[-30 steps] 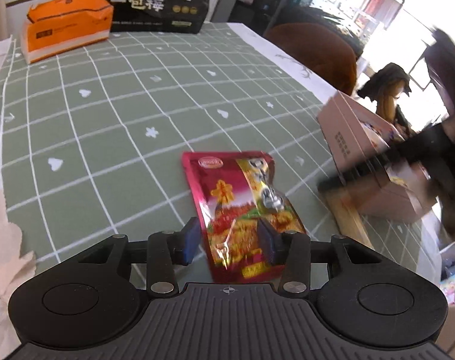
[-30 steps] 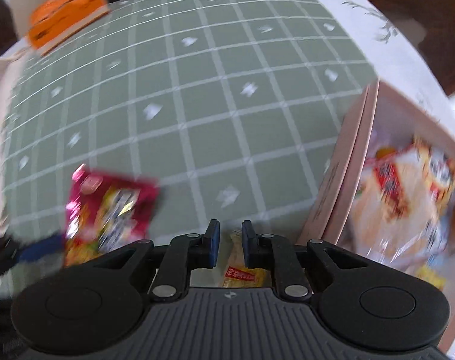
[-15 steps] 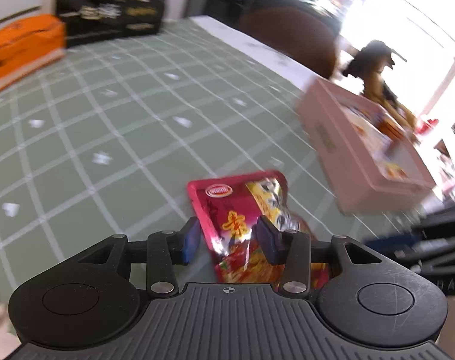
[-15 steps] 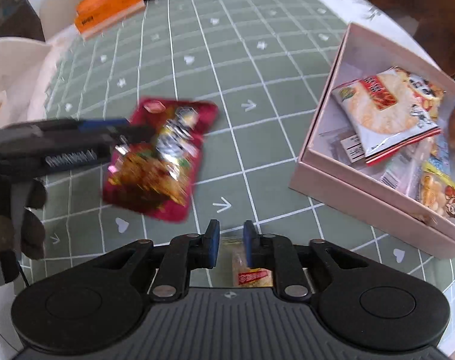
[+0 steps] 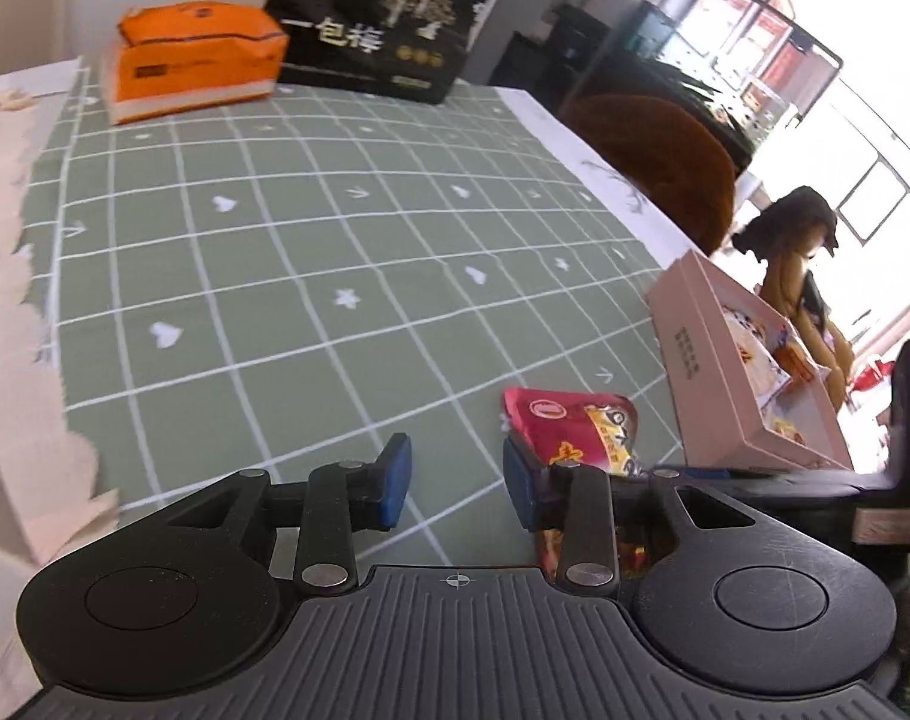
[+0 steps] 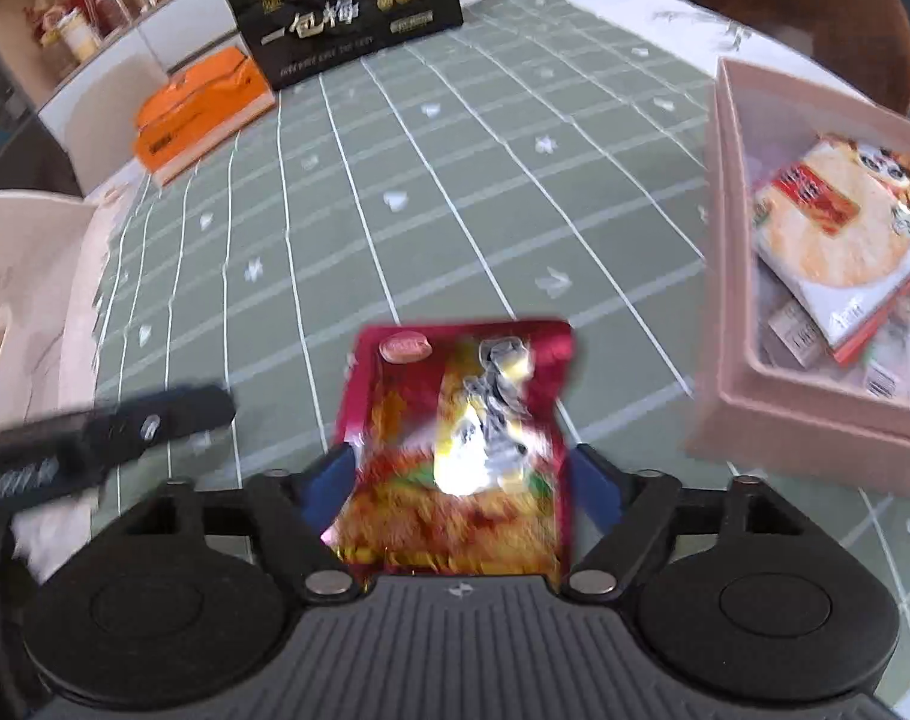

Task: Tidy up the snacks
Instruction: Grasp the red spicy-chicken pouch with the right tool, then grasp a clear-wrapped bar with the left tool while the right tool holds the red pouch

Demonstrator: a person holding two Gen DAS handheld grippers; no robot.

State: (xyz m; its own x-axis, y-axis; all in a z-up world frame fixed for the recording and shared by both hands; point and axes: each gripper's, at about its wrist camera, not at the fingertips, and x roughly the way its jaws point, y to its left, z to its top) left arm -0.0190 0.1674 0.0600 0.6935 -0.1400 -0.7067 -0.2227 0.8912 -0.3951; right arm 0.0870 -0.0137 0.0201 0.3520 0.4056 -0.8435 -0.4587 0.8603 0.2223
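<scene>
A red snack packet [image 6: 455, 396] lies between the jaws of my right gripper [image 6: 460, 480], which are opening wide; the blue pads stand at its two edges and I see no press on it. In the left wrist view the same packet [image 5: 580, 426] sits just right of my left gripper [image 5: 455, 483]. Those jaws are closing with only green cloth between them. The left gripper's fingers [image 6: 155, 420] show as a black bar left of the packet. A pink box [image 6: 802, 420] [image 5: 700, 372] holding several snack packs stands to the right.
An orange tissue pack [image 5: 197, 54] and a black printed bag [image 5: 377, 30] stand at the far end of the green checked tablecloth [image 5: 275, 276]. A brown chair back [image 5: 664, 150] is beyond the right edge. Pale torn cardboard [image 5: 11, 300] lines the left side.
The red packet was between the left jaws and is now between the right jaws. The right jaws went from shut to wide. The left gripper drew off to the packet's left.
</scene>
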